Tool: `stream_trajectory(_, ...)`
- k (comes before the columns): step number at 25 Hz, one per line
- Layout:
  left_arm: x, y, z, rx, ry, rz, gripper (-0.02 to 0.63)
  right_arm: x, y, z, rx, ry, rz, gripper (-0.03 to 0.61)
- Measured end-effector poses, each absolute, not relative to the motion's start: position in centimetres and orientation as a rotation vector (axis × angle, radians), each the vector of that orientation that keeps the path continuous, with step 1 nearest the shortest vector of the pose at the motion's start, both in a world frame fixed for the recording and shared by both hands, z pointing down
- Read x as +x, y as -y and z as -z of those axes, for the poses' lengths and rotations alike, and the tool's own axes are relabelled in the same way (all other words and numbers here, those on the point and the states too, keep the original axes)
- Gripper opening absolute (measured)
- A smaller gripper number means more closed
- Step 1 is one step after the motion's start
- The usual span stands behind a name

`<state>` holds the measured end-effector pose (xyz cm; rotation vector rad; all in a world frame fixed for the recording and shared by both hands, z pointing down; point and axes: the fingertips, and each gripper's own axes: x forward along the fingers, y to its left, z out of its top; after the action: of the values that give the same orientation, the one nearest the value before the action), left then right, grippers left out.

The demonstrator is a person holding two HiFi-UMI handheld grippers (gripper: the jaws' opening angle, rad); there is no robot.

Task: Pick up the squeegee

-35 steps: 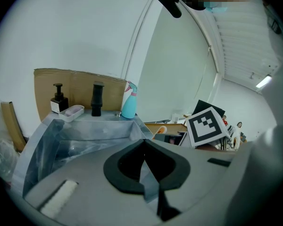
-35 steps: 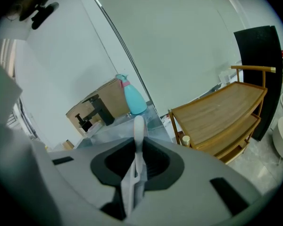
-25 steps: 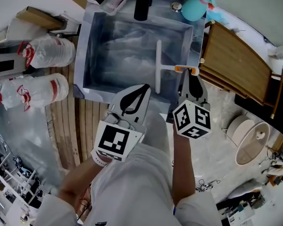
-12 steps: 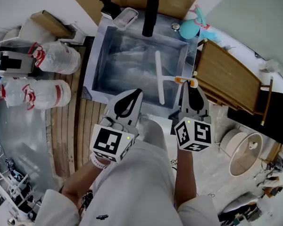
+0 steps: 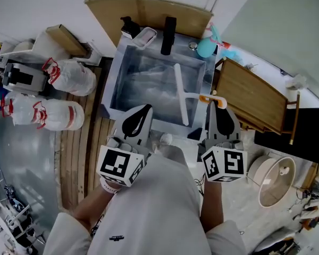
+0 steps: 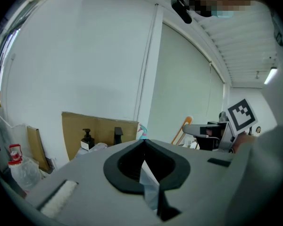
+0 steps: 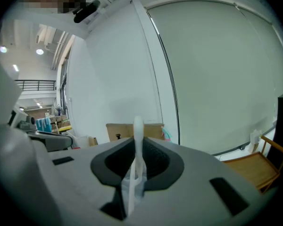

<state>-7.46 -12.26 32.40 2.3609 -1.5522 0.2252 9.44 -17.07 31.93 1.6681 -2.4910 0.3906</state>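
The squeegee has a long white blade [image 5: 179,93] and a white handle with an orange end [image 5: 212,99]. It hangs above the right side of the steel sink [image 5: 115,87], with my right gripper [image 5: 218,108] shut on the handle. In the right gripper view the white handle [image 7: 137,140] stands upright, pinched between the jaws. My left gripper [image 5: 147,108] is to the left of it, over the sink's front edge. Its jaws meet at the tips [image 6: 144,141] with nothing held.
A black faucet [image 5: 169,27], a soap dispenser [image 5: 128,25] and a teal object [image 5: 206,48] line the sink's back, before a cardboard sheet [image 5: 149,12]. A wooden rack [image 5: 255,97] lies right, bagged bottles [image 5: 69,76] left, and a round white bin [image 5: 274,174] lower right.
Both grippers have risen, and the right one has carried the squeegee up from the sink. The sink now looks smaller and farther below. The jaws have stayed as they were.
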Motion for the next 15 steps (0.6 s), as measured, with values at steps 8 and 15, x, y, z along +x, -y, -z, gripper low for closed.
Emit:
stream_trajectory(8,-7.7,10.6,-28.8,2.387,1.615,-0.159,0.005,10.8,14.4,-29.7,1.666,2.520,-0.328,0.043)
stream_trajectory(15,-8.2,9.6,-27.8,2.395,1.653,-0.150,0.005,11.8,12.4,-29.9,1.650,2.518,-0.309,0.042)
